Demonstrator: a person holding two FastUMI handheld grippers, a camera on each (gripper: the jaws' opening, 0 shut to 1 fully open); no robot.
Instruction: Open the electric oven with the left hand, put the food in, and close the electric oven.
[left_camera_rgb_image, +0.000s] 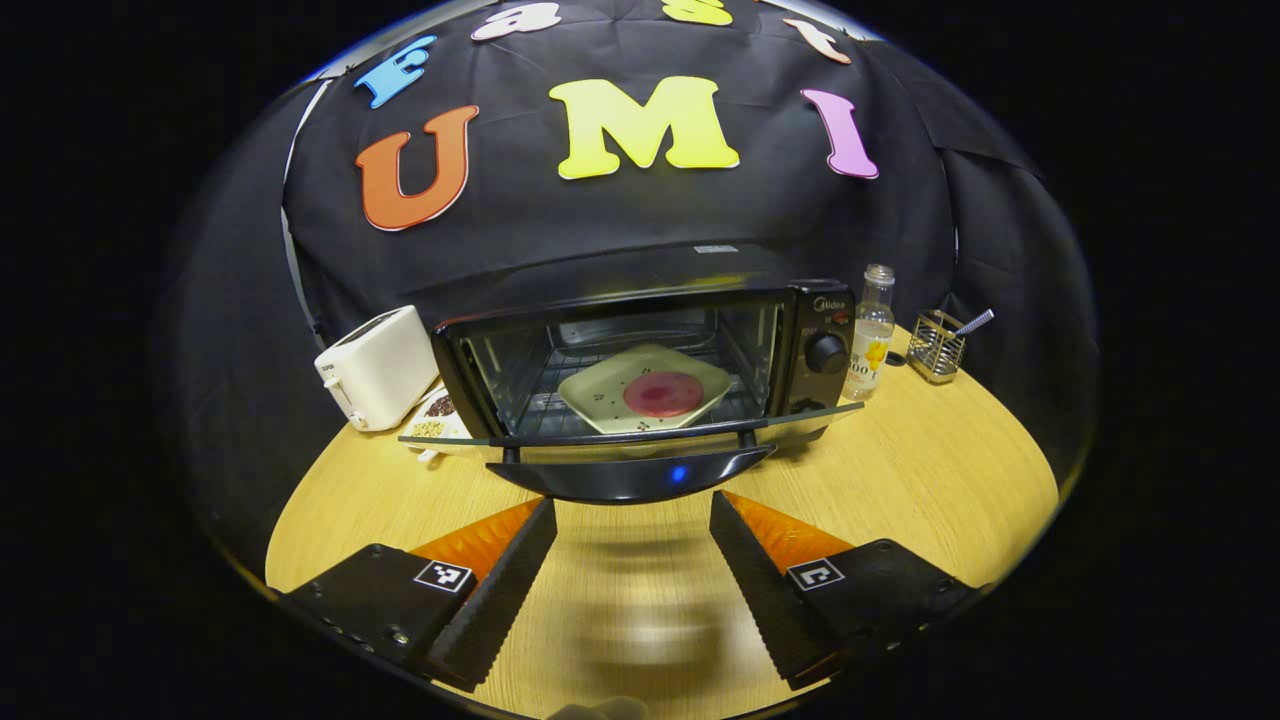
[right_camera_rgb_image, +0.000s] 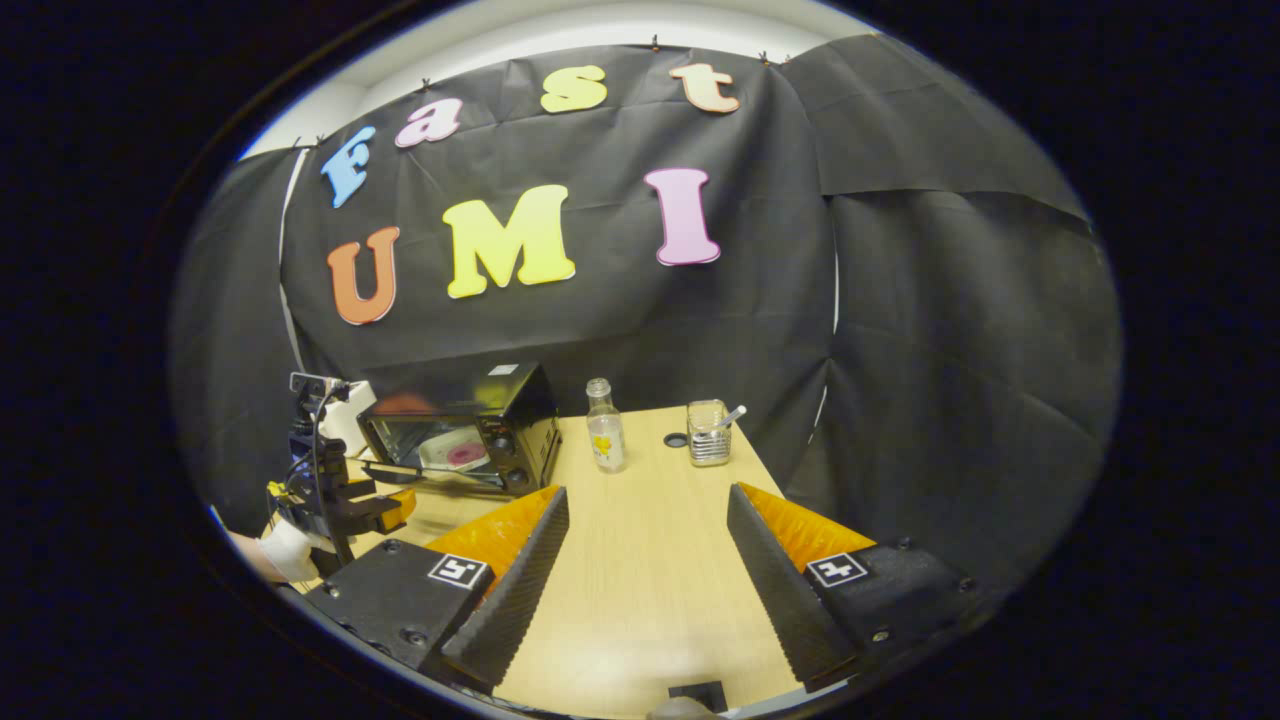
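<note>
The black electric oven (left_camera_rgb_image: 822, 345) stands at the back of the table with its glass door (left_camera_rgb_image: 600, 438) swung down flat. Inside, on the rack, lies a pale green square plate (left_camera_rgb_image: 600, 392) carrying a round red piece of food (left_camera_rgb_image: 663, 394). My left gripper (left_camera_rgb_image: 632, 510) is open, its fingertips just short of the door's black handle (left_camera_rgb_image: 630, 478) and straddling nothing. In the right gripper view my right gripper (right_camera_rgb_image: 647, 495) is open over bare tabletop, well right of the oven (right_camera_rgb_image: 500, 400), and the left gripper (right_camera_rgb_image: 385, 510) shows in front of the door.
A white toaster (left_camera_rgb_image: 375, 365) and a small dish of beans (left_camera_rgb_image: 435, 415) sit left of the oven. A clear bottle (left_camera_rgb_image: 870, 335) and a wire holder (left_camera_rgb_image: 937, 345) stand to its right. The wooden table (left_camera_rgb_image: 900, 470) is round-edged, and black cloth walls close it in.
</note>
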